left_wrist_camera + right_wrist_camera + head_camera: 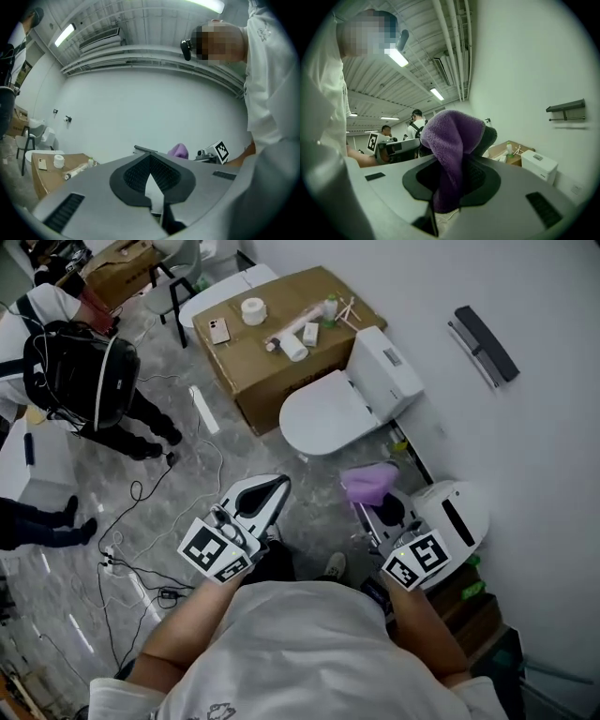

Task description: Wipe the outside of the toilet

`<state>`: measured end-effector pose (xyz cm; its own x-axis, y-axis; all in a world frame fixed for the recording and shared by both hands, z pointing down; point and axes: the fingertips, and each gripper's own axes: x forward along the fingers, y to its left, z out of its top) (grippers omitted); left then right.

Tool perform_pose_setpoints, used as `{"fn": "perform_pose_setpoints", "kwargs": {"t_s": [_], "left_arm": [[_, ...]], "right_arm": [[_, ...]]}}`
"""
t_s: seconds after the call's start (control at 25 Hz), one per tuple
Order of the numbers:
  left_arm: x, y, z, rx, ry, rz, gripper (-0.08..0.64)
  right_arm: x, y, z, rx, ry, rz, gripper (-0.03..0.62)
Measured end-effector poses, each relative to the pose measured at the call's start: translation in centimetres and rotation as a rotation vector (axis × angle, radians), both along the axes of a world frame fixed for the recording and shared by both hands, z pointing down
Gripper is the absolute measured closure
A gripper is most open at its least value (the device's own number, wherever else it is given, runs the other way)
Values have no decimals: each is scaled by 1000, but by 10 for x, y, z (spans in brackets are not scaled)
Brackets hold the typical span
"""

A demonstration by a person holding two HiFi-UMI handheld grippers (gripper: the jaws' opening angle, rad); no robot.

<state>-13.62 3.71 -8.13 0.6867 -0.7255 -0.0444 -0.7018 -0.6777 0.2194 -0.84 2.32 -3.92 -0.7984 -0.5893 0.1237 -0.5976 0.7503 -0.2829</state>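
Note:
The white toilet (328, 413) stands with its lid down, and its tank (384, 371) is against the wall on the right. A purple cloth (370, 482) is bunched just in front of the bowl, and my right gripper (375, 501) is shut on it. In the right gripper view the cloth (452, 136) bulges up out of the right gripper (457, 161) and hides the fingertips, with the tank (539, 165) far off to the right. My left gripper (279, 486) hangs left of the cloth and short of the bowl. It is shut and holds nothing (151, 161).
A cardboard box (253, 371) left of the toilet carries a tape roll, a phone and bottles. A person with a black backpack (84, 371) stands at the left. Cables (141, 521) trail over the grey floor. A white round bin (455, 512) sits by the wall under a dark shelf (483, 343).

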Motion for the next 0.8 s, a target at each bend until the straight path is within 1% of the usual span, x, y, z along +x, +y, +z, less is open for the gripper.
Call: {"fn": "perform_pose_setpoints", "kwargs": {"t_s": [0.12, 0.24, 0.44, 0.6, 0.72, 0.8], "left_arm": [[-16, -27, 6, 5, -8, 43, 554], [-28, -49, 19, -8, -16, 87, 554], [-27, -80, 48, -14, -32, 121, 554], [-14, -92, 73, -15, -49, 108, 554], [-4, -96, 102, -40, -46, 71, 554], [6, -95, 124, -35, -62, 47, 554]], "right_arm": [[-18, -20, 9, -8, 15, 40, 506], [-31, -34, 17, -6, 36, 64, 506], [-34, -62, 40, 4, 79, 58, 506], [-24, -75, 59, 27, 109, 30, 506], [-16, -80, 80, 48, 115, 6, 507], [-9, -82, 99, 45, 107, -7, 506]]}}
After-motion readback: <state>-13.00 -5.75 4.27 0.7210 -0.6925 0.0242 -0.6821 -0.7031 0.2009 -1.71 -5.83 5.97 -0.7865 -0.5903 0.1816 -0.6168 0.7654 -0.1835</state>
